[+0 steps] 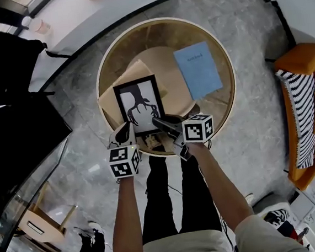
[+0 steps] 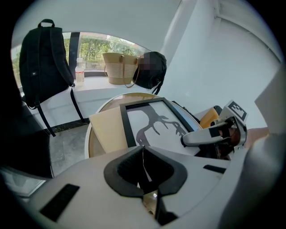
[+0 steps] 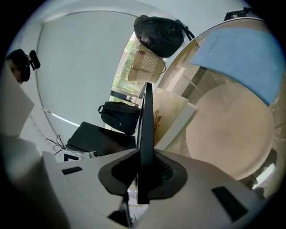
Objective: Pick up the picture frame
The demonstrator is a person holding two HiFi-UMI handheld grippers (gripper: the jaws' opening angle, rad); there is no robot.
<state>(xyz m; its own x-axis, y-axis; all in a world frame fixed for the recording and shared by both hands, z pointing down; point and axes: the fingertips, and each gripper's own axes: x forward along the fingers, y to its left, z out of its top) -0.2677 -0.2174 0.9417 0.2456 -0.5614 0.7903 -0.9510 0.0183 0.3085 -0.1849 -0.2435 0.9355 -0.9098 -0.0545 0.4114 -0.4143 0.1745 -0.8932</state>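
**Right gripper clamped on the frame's edge, left gripper shut beside it**

Right now the picture frame (image 1: 140, 103), black-bordered with a dark antler-like shape on white, sits at the near side of the round glass-topped bench (image 1: 225, 49). It overlaps a beige board (image 1: 121, 84) that juts out past its left and far edges.

The right gripper (image 1: 158, 121) is clamped on the frame near its near right corner. In the right gripper view the black edge (image 3: 146, 112) stands between the pads, seen edge-on. The left gripper (image 1: 125, 127) has its jaws together with nothing between them, and it sits just off the frame's near left corner. Whether it touches the frame I cannot tell.

A blue notebook (image 1: 197, 69) lies apart from the frame on the right, with bare glass between them. The frame's near edge is close to the bench's near rim. Grey marble floor (image 1: 247, 25) lies open round the bench, and an orange chair (image 1: 311, 108) stands well off to the right.
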